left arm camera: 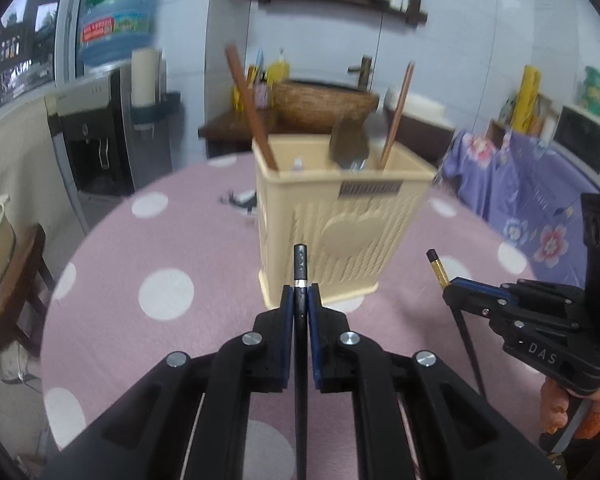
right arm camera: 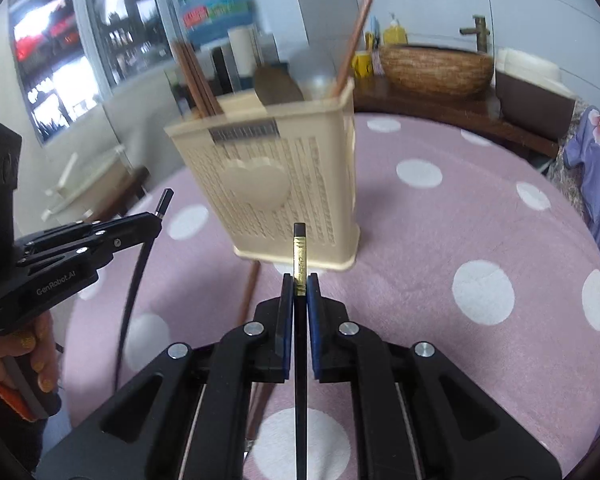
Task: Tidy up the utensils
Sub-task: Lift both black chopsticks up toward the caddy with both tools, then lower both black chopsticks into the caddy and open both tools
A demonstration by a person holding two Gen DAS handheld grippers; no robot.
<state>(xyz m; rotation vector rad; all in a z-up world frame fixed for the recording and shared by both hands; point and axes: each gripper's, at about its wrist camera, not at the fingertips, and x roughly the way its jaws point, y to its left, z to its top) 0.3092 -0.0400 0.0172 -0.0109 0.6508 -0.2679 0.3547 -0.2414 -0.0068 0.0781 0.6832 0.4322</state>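
The left tongs (left arm camera: 300,294) sit at the lower centre of the left wrist view, their blue pads pinched tight on a black chopstick with a silver band (left arm camera: 300,276) whose blunt end pokes up just past the pads. At the right edge of that view the right tongs (left arm camera: 452,286) come in from the side, clamped on a black chopstick with a gold end (left arm camera: 437,267), its dark shaft trailing down toward the lower right. A hand (left arm camera: 560,408) grips the handle beneath.

The cream utensil basket (left arm camera: 340,232) stands upright on the counter (left arm camera: 160,260), which wears a pink cloth with white dots. It fills the middle of both views, just beyond the tongs. Inside it lean brown chopsticks (left arm camera: 250,108), at the left and right ends, and a spoon (left arm camera: 350,144) with its bowl upward.

In the right wrist view a brown chopstick (right arm camera: 249,292) lies flat on the cloth, near the basket's foot, partly hidden by the tongs at the bottom
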